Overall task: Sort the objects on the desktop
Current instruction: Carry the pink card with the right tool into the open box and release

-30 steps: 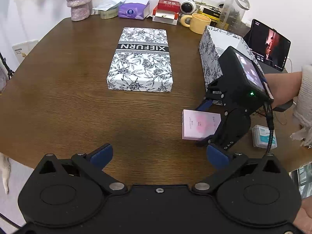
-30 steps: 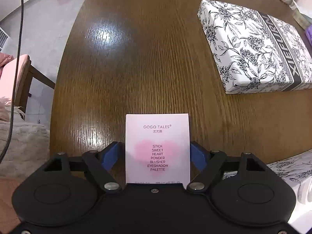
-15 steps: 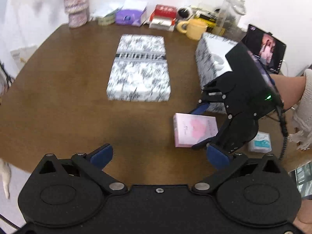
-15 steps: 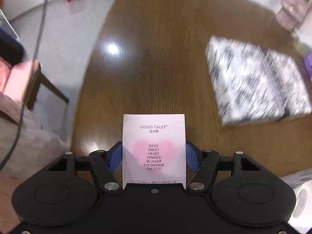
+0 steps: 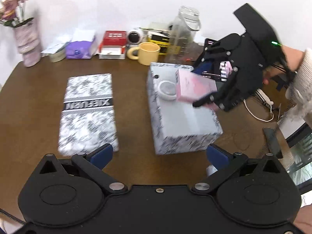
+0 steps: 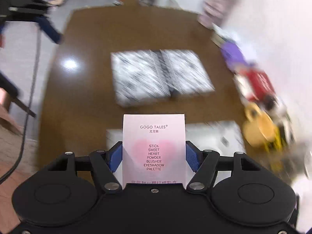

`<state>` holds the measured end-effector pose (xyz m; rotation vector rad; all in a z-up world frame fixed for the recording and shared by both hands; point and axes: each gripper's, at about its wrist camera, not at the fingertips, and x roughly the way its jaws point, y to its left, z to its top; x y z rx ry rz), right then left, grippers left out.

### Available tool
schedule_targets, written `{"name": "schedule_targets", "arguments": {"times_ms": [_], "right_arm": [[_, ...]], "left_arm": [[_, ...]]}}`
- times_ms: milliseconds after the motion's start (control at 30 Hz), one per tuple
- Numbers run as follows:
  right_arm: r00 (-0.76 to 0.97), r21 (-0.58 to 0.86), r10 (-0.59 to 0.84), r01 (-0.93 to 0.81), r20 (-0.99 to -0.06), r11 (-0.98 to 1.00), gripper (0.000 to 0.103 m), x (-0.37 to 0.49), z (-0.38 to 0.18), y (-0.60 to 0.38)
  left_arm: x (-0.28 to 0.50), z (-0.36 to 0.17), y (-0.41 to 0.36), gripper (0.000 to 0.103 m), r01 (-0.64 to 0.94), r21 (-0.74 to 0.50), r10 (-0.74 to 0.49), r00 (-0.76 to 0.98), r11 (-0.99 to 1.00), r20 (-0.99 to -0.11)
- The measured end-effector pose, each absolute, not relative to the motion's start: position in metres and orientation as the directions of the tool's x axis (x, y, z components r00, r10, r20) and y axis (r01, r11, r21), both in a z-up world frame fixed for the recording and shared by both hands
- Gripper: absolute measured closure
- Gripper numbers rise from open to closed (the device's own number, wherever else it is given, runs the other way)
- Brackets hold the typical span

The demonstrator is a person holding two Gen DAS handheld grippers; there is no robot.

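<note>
the right gripper (image 6: 154,156) is clamped on the pink palette box (image 6: 154,148), its blue pads pressed against the two long sides. a second ago that box lay flat on the tabletop (image 5: 39,105) in the same grip; now it is lifted and hangs over the open patterned box (image 5: 183,117), above the end farther from the left gripper, just beside the white ring-shaped thing (image 5: 166,90) lying inside. so the pickup is done and the carry looks nearly over; what is left, as i judge it, is to lower the palette box into the open box and let go.

the left gripper (image 5: 159,154) has its jaws spread wide with nothing between them, and it hovers low over the tabletop, the near end of the open box right ahead of it. the patterned lid (image 5: 88,109) lies flat ahead and to its left, well apart from the open box.

beyond the right gripper's load, along the wall, stand a yellow mug (image 5: 148,53), a clear jar (image 5: 183,37), a red box (image 5: 114,39) and a purple tissue pack (image 5: 81,48), all clear of the drop. the white ring takes up part of the box floor under the palette box, so it may land on it or tilt. a white cable (image 5: 257,115) lies on the tabletop under the right gripper's side.
</note>
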<state>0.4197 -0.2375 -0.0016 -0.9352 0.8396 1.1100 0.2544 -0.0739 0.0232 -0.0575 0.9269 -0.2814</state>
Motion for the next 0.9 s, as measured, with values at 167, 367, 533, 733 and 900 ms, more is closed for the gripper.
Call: {"name": "schedule_targets", "arguments": {"times_ms": [167, 367, 533, 733, 900], "right_arm": [[0.165, -0.133, 0.273, -0.982, -0.948, 0.134, 0.034, 0.469, -0.057, -0.238], [0.033, -0.017, 0.257, -0.998, -0.966, 0.065, 0.034, 0.493, -0.121, -0.225], [0.009, -0.011, 0.226, -1.000, -0.974, -0.010, 0.034, 0.500, -0.157, -0.219], [0.014, -0.021, 0.220, -0.999, -0.975, -0.031, 0.034, 0.508, -0.167, -0.220], [0.013, -0.021, 0.227, -0.999, -0.974, -0.031, 0.034, 0.509, -0.167, -0.223]], "left_arm": [[0.296, 0.009, -0.102, 0.000, 0.210, -0.183, -0.270, 0.542, 0.960, -0.796], [0.329, -0.010, -0.128, 0.000, 0.180, -0.197, -0.262, 0.502, 0.964, -0.824], [0.341, -0.023, -0.129, 0.000, 0.117, -0.201, -0.232, 0.465, 0.973, -0.854], [0.347, -0.027, -0.130, 0.000, 0.078, -0.207, -0.219, 0.446, 0.975, -0.868], [0.344, -0.026, -0.139, 0.000, 0.095, -0.186, -0.209, 0.447, 0.978, -0.870]]}}
